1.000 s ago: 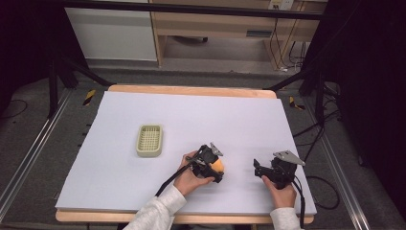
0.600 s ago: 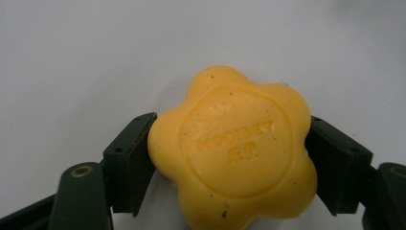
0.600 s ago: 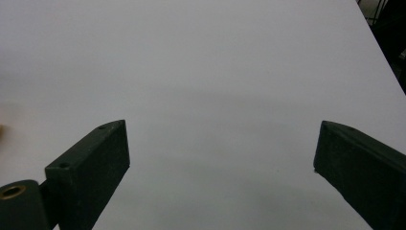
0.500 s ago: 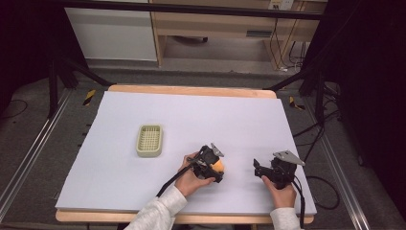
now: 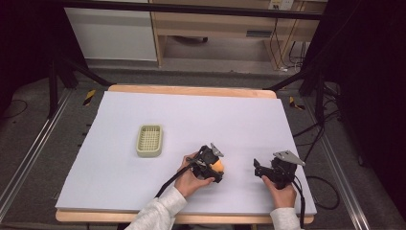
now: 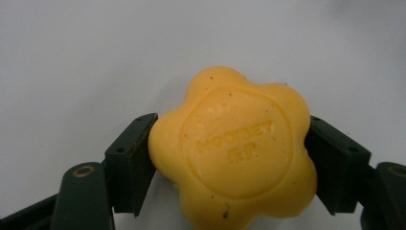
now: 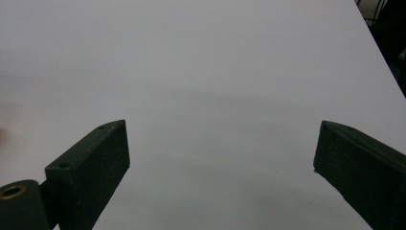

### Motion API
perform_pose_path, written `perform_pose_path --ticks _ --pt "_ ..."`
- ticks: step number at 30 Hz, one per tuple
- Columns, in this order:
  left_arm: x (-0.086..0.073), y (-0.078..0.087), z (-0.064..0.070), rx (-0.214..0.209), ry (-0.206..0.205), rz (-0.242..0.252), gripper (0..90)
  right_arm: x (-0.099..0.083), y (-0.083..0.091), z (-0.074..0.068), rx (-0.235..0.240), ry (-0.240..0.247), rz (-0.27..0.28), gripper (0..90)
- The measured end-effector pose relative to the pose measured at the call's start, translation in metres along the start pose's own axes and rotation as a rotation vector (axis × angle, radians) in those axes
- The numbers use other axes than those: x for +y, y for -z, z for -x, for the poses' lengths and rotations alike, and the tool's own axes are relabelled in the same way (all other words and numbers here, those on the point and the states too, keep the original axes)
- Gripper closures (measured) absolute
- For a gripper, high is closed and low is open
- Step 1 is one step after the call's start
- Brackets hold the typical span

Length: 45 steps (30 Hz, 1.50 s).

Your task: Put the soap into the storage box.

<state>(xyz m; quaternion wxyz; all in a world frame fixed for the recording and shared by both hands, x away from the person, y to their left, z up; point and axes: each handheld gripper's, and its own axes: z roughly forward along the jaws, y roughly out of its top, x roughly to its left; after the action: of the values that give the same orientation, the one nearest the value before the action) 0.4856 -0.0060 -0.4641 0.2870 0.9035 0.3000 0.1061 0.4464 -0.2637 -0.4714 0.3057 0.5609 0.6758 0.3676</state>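
- Yellow soap (image 6: 232, 149), moulded as a rounded flower with raised lettering inside a pressed ring, is pinched between the two black jaws of the left tool (image 6: 231, 163); one jaw pad is pressed to each side of the bar.
- Small dark specks are seen scattered over the soap's face.
- In the high view the soap (image 5: 218, 166) is seen at the near middle of the tabletop (image 5: 230, 120), held in the left tool (image 5: 214, 167), which is gripped by the person's left hand (image 5: 189, 178).
- Whether the bar is resting on the white surface or is lifted just off it cannot be told.
- The right tool (image 7: 221, 158) is held with its jaws spread wide, with bare white surface between them.
- In the high view the right tool (image 5: 258, 169) is seen near the front right of the tabletop, pointed toward the soap and apart from it, with its grey three-cornered plate on top.
- A pale green slatted soap dish (image 5: 149, 140) is placed on the left half of the tabletop, well apart from both tools.
- A white sleeve (image 5: 160, 214) is seen on the left forearm at the near edge.
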Motion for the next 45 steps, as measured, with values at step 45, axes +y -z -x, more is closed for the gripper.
perform_pose_path --ticks 45 --pt "-0.043 0.089 -0.066 0.082 0.102 0.073 26.2 -0.001 -0.001 -0.001 -0.006 0.009 -0.006 5.7"
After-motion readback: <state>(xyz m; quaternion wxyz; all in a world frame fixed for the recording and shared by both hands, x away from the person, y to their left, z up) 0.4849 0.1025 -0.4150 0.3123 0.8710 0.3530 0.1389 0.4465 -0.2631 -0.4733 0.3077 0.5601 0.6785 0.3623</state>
